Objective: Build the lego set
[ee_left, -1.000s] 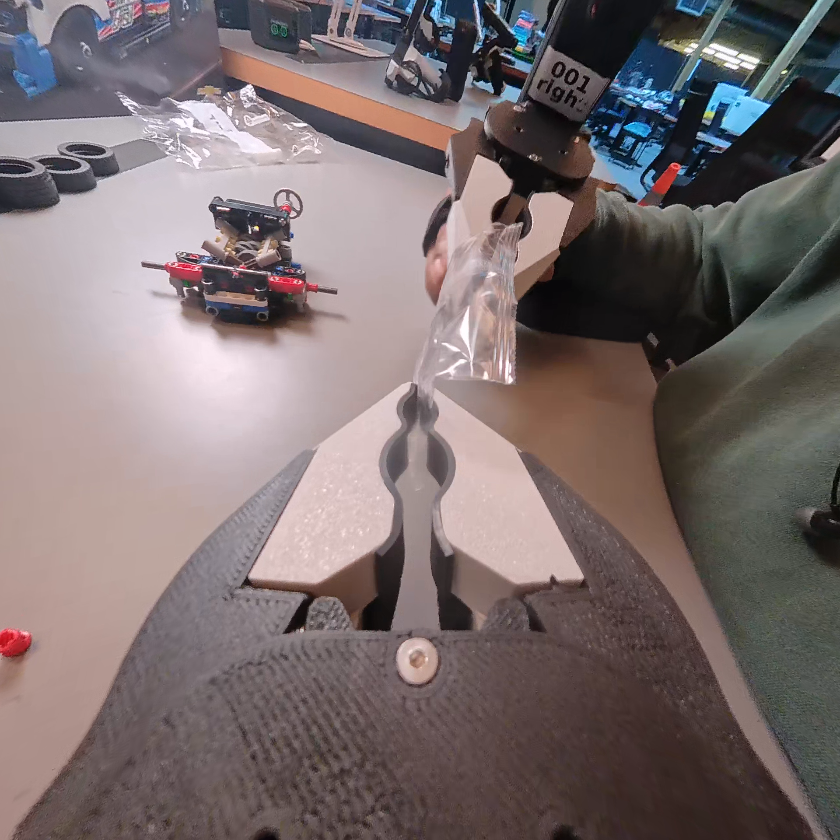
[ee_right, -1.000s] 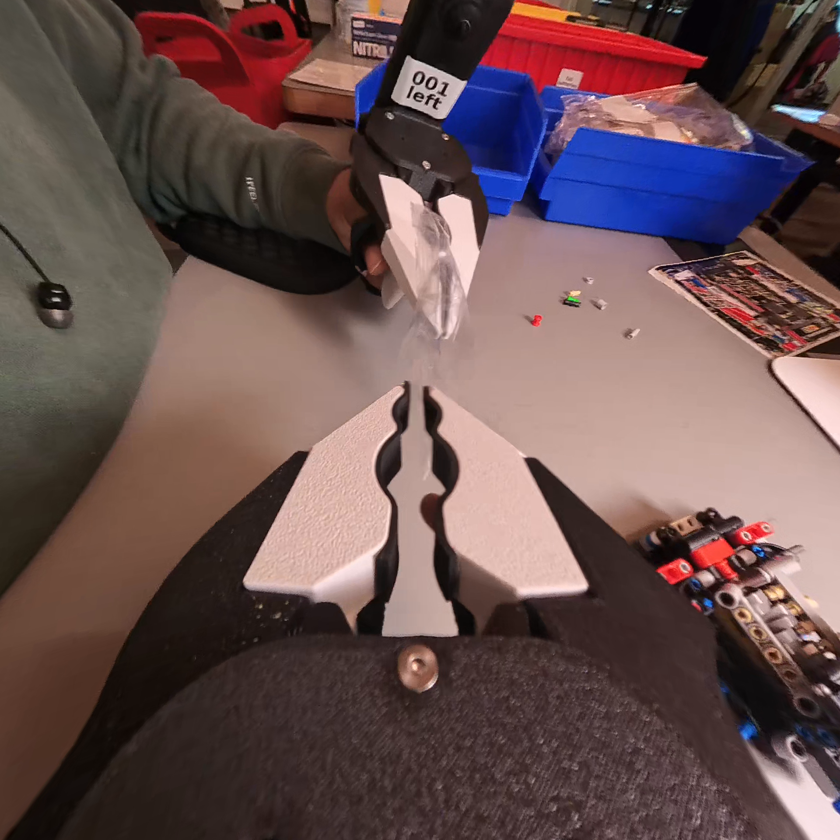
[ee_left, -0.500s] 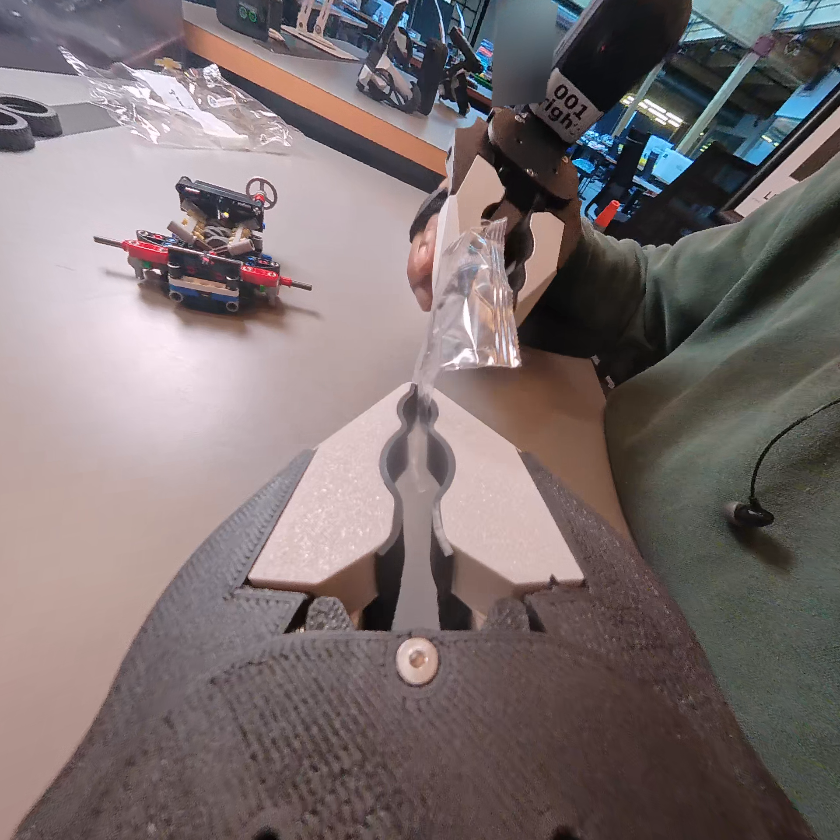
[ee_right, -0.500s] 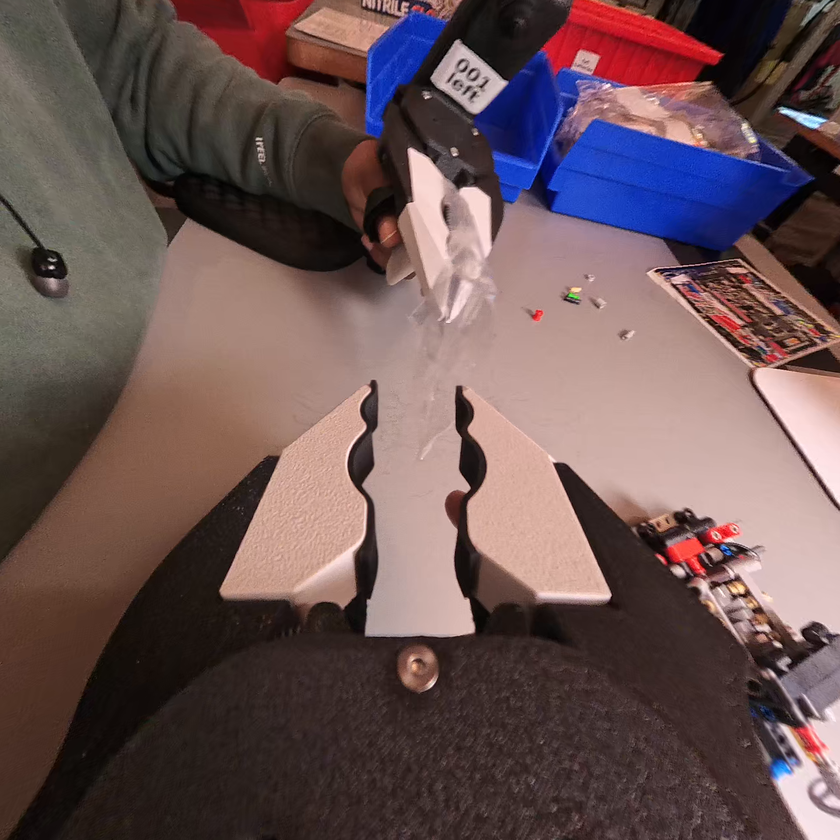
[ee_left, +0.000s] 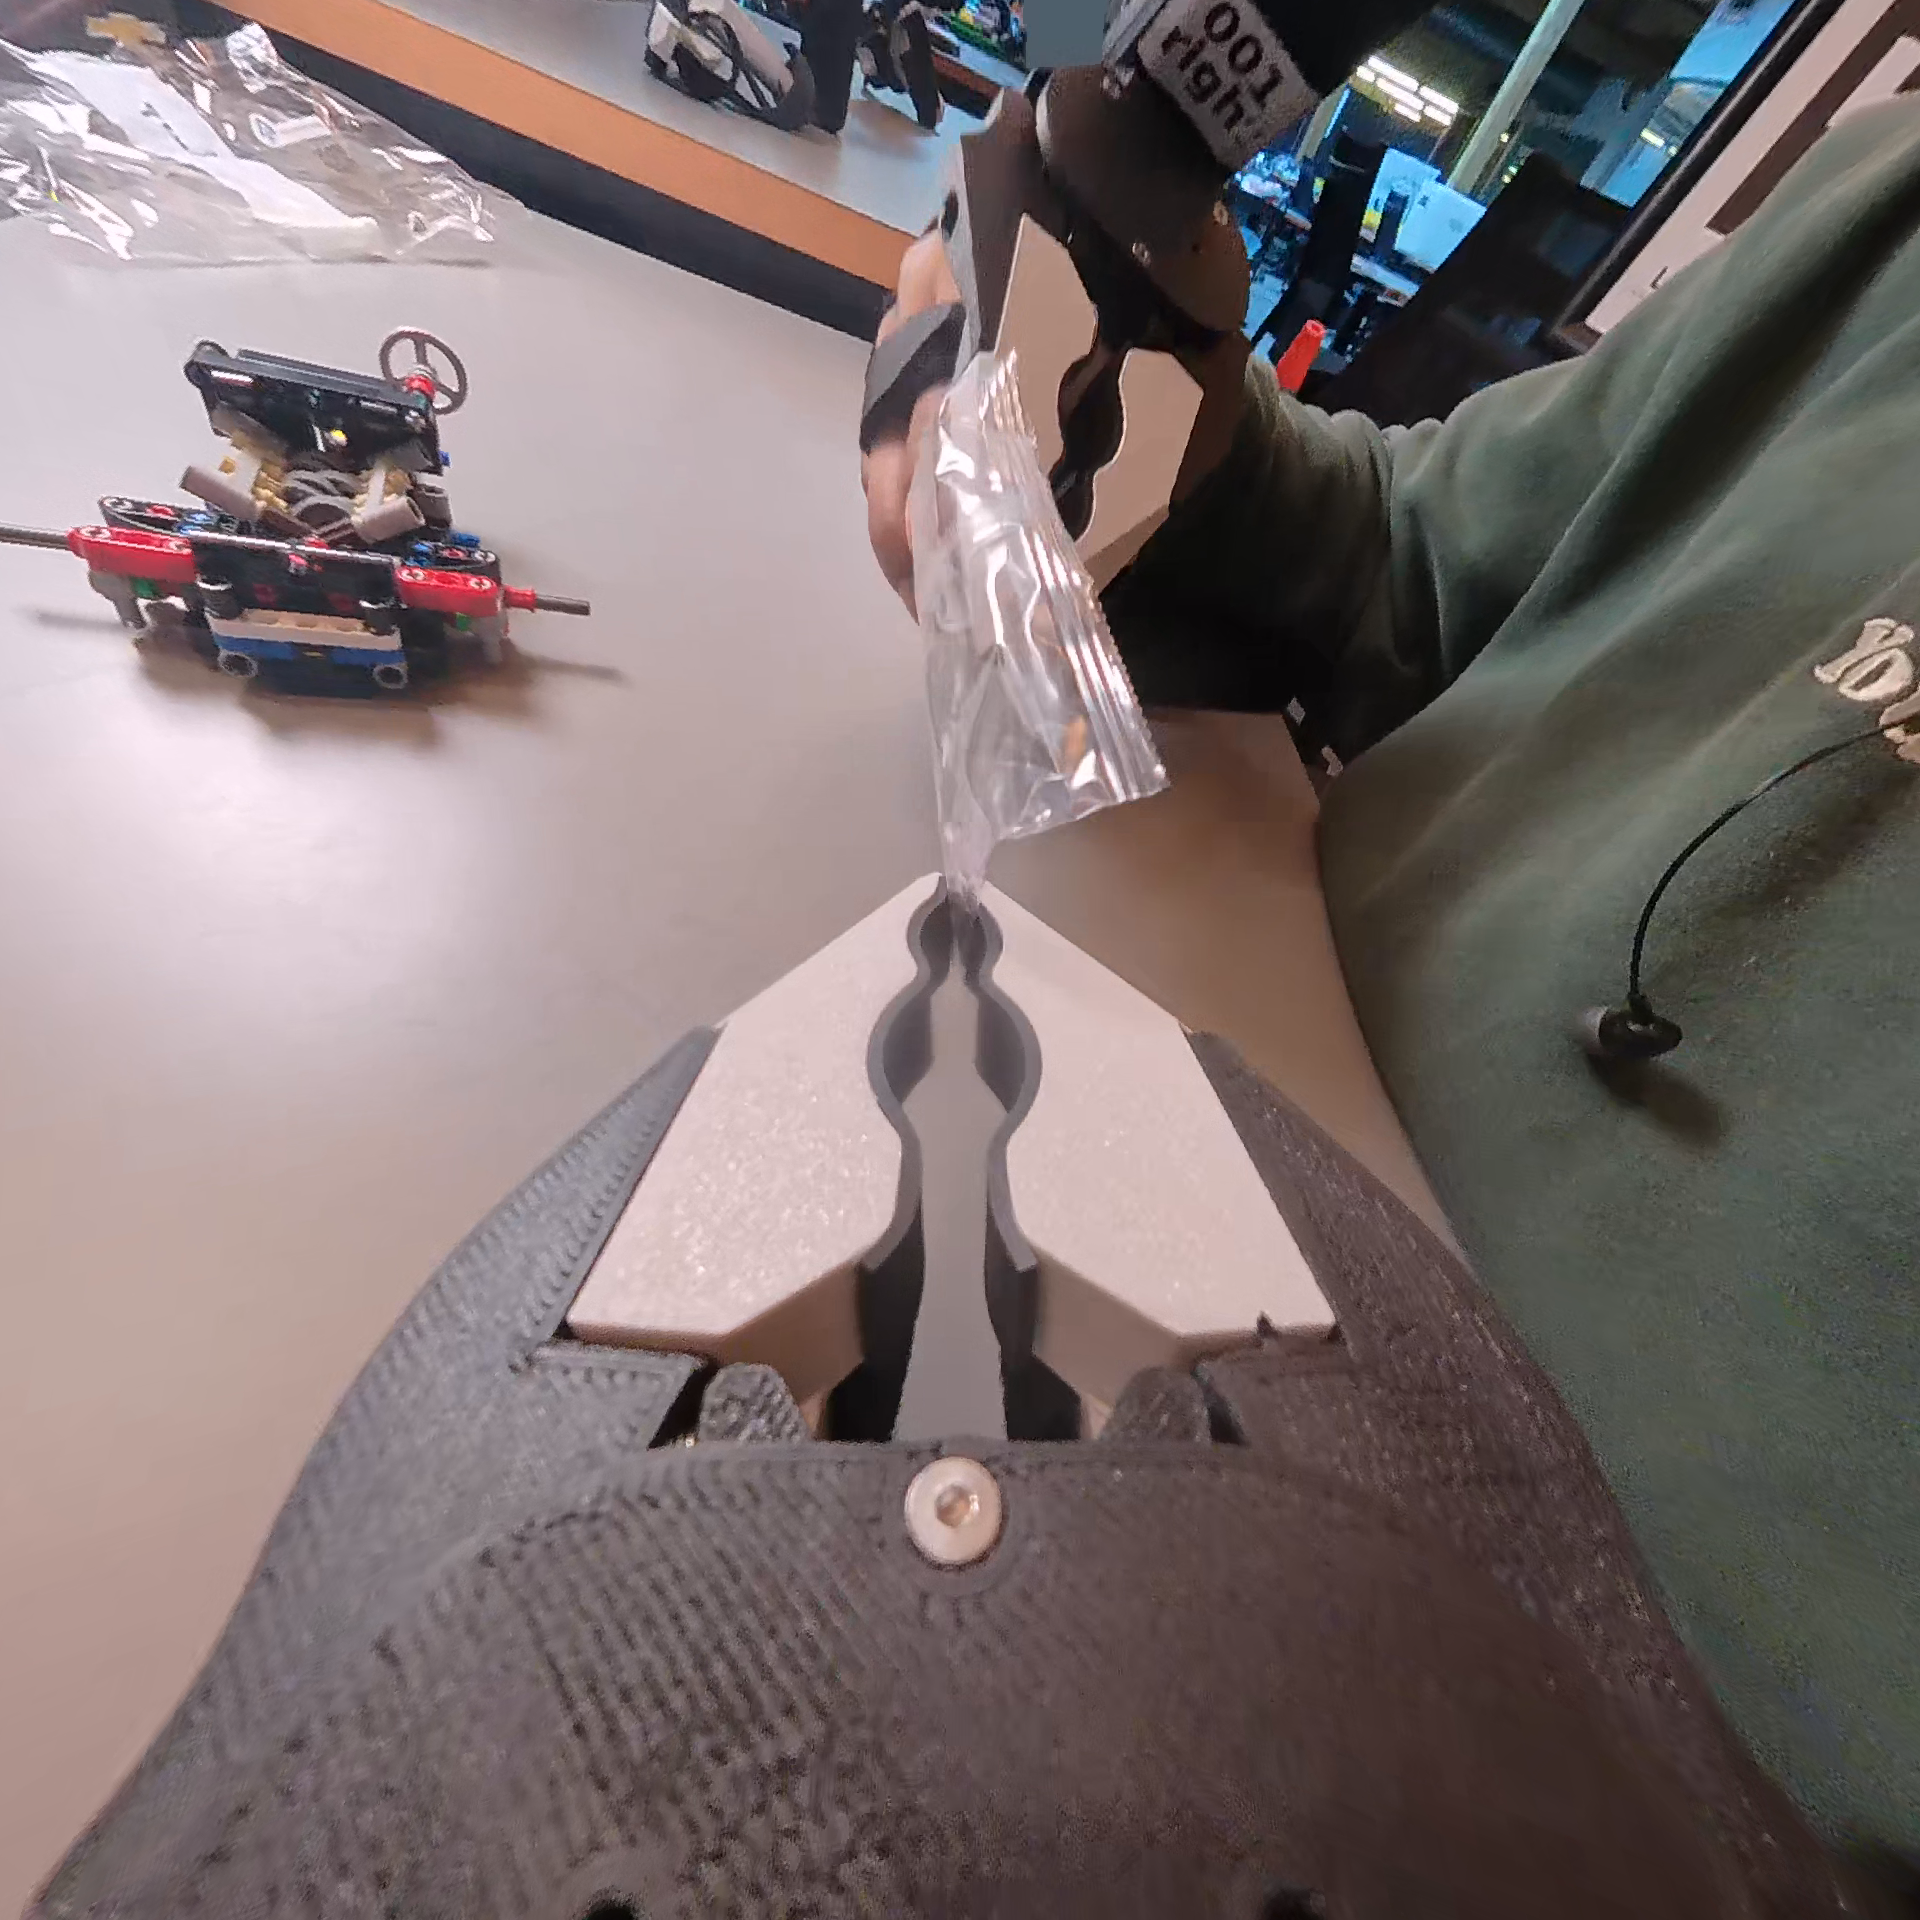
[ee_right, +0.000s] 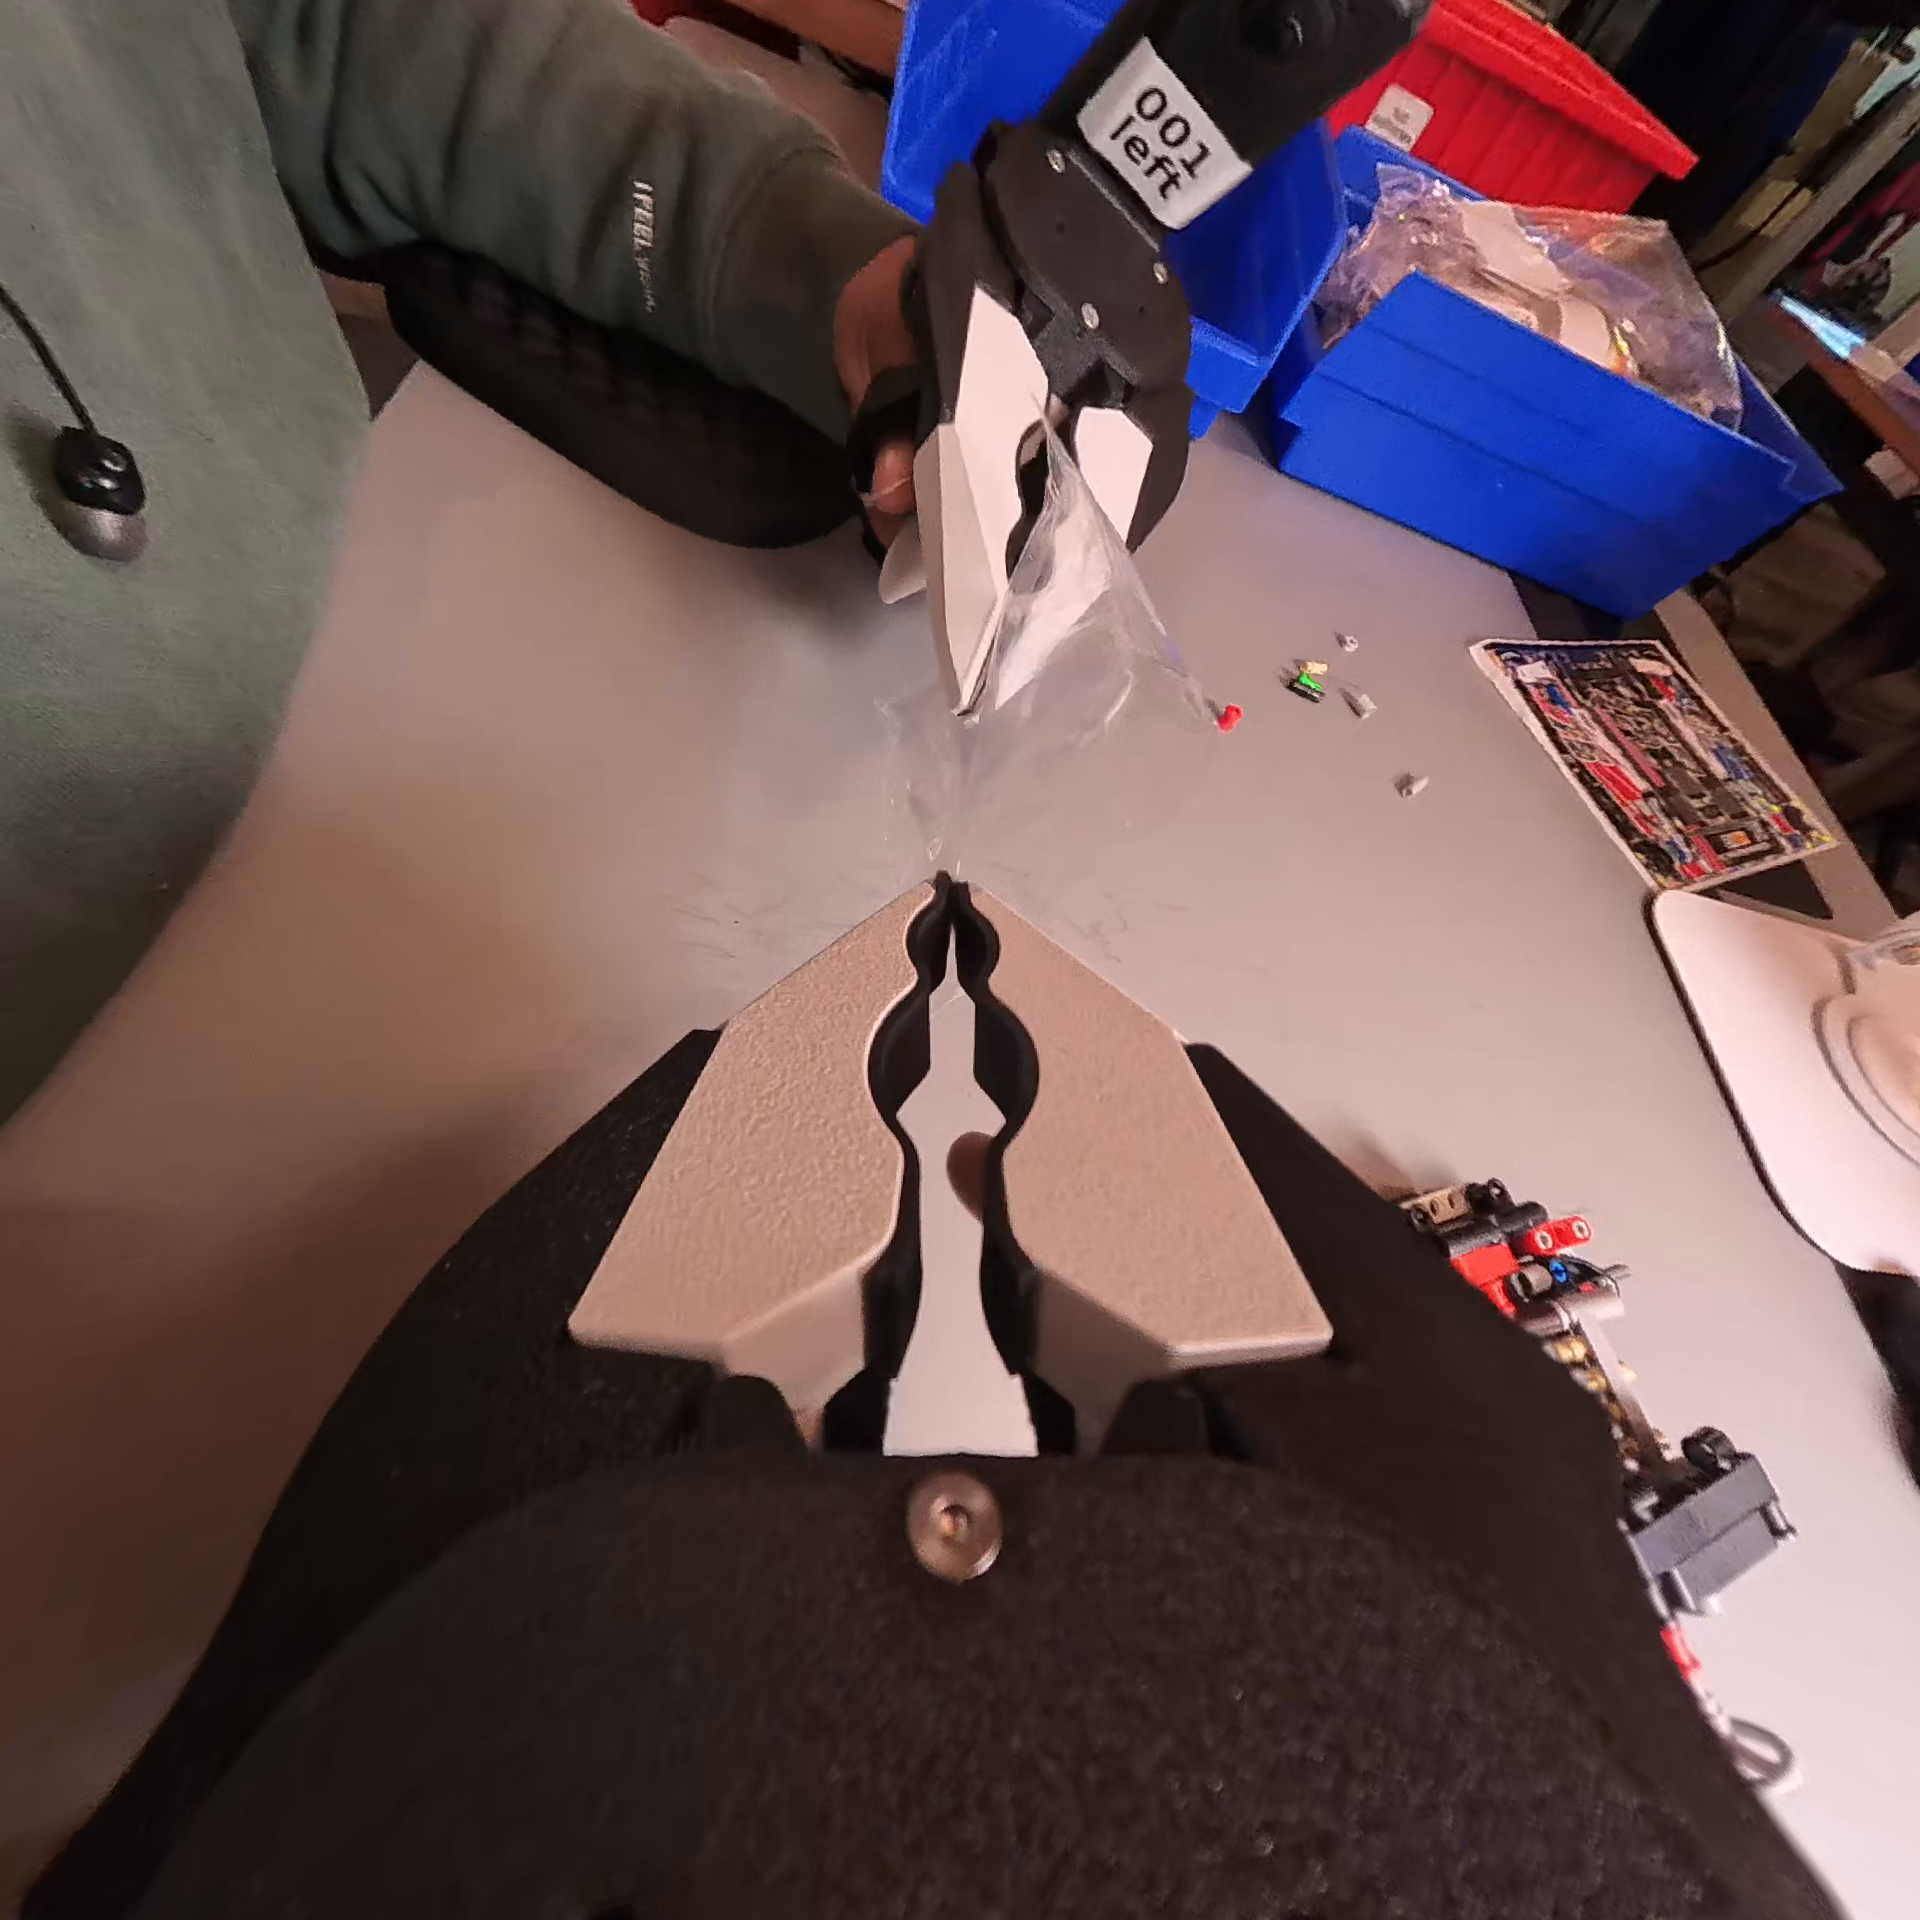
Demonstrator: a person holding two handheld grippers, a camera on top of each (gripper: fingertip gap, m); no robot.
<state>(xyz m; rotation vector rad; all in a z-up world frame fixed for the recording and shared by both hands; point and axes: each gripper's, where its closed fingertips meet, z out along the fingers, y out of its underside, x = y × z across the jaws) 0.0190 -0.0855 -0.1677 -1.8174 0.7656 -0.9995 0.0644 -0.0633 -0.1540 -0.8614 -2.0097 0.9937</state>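
A small clear plastic bag [ee_left: 1023, 582] with a few small parts inside is stretched between my two grippers above the table. My left gripper [ee_left: 961, 909] is shut on its lower corner. My right gripper [ee_right: 945, 894] is shut on the other end of the bag [ee_right: 1049, 644]. The right gripper also shows in the left wrist view [ee_left: 982, 374], at the top of the bag. The partly built lego car [ee_left: 301, 561] stands on the table to the left. It also shows at the right edge of the right wrist view [ee_right: 1538, 1278].
Several loose small lego parts [ee_right: 1309, 686] and an instruction booklet [ee_right: 1652, 769] lie on the grey table [ee_right: 623, 727]. Blue bins [ee_right: 1507, 436] stand behind them. A white tray [ee_right: 1756, 1049] is at the right. Crumpled clear bags [ee_left: 208, 166] lie far left. The person's green sleeve [ee_left: 1610, 623] is close by. The gap from one gripper's tips to the other's is roughly 6 cm. Both grippers' tips are roughly 20 cm from the partly built lego car [ee_left: 301, 561]. Look for it in the right wrist view [ee_right: 1483, 1245] too.
The right gripper opened and let go of the bag half a second ago, and is now shut on it again. Both grippers have tilted, and the bag is pulled tighter.
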